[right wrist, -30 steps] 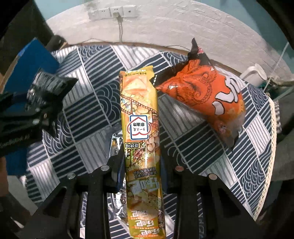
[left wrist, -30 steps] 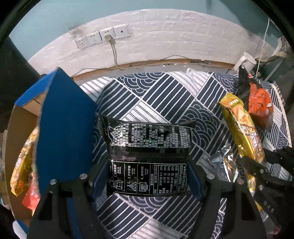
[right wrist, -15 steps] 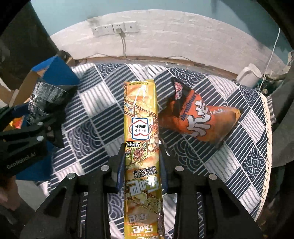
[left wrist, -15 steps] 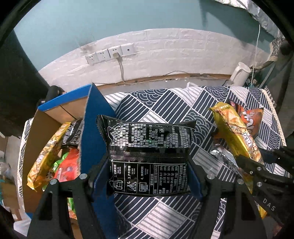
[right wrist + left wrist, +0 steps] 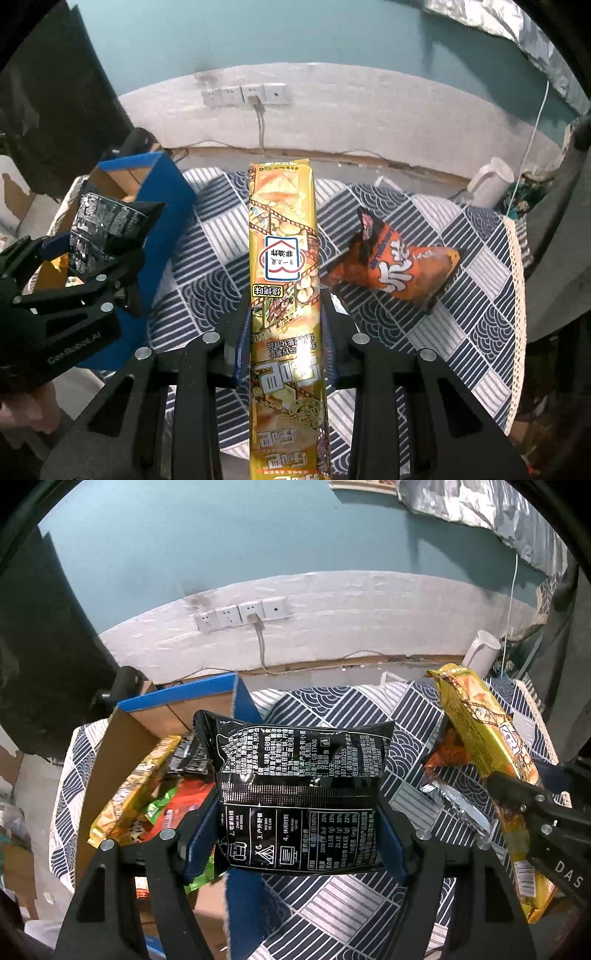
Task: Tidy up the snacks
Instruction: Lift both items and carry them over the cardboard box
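Both bags have gone up since before. Left gripper (image 5: 299, 834) jaws pinch the black bag (image 5: 301, 794) beside the box (image 5: 122, 746). Right gripper (image 5: 282, 343) jaws pinch the yellow bag (image 5: 284, 258) near the box.

Probably a home: patterned tablecloth (image 5: 476, 332), wall sockets (image 5: 245, 95).

A: How does the left gripper (image 5: 299, 834) stand?
B: Angled downward, jaws spread wide and clamped on a black snack packet (image 5: 301, 794).
A: The right gripper (image 5: 284, 343)?
B: Tilted down, pinched narrow around a long yellow snack pack (image 5: 284, 258).
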`<state>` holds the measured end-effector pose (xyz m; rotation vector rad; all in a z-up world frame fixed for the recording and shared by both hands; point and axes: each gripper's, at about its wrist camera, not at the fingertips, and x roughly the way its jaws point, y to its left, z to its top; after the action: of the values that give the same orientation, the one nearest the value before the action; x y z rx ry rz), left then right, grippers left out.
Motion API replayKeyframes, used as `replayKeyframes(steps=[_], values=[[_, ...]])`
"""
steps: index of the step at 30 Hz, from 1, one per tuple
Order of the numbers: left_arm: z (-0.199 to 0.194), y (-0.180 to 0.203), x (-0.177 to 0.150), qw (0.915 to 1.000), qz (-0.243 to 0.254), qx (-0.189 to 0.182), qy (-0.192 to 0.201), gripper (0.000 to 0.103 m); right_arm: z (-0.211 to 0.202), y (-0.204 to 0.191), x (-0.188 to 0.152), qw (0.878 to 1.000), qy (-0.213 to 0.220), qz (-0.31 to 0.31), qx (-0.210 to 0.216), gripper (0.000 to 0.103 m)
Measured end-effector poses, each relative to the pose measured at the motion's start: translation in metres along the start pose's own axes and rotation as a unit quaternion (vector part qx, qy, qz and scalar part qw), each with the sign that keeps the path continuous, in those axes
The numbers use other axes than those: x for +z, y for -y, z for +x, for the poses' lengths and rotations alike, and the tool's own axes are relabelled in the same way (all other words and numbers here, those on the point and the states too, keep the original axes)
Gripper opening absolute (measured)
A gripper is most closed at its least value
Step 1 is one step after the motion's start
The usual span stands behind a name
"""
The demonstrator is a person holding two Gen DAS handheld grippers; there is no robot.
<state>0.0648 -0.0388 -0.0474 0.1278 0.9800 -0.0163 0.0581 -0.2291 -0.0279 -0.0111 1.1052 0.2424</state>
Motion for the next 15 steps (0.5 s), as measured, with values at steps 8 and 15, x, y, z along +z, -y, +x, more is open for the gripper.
replayKeyframes(steps=[8,15], values=[[-0.015,-0.027,-0.005,0.9997,-0.023,0.000,0.009,0.076,-0.020,-0.030,0.011,1.000,0.018,-0.016,0.017,0.030],[-0.024,-0.058,-0.007,0.9988,-0.046,0.004,0.016,0.076,-0.023,-0.062,0.025,0.999,0.023,-0.031,0.033,0.031]])
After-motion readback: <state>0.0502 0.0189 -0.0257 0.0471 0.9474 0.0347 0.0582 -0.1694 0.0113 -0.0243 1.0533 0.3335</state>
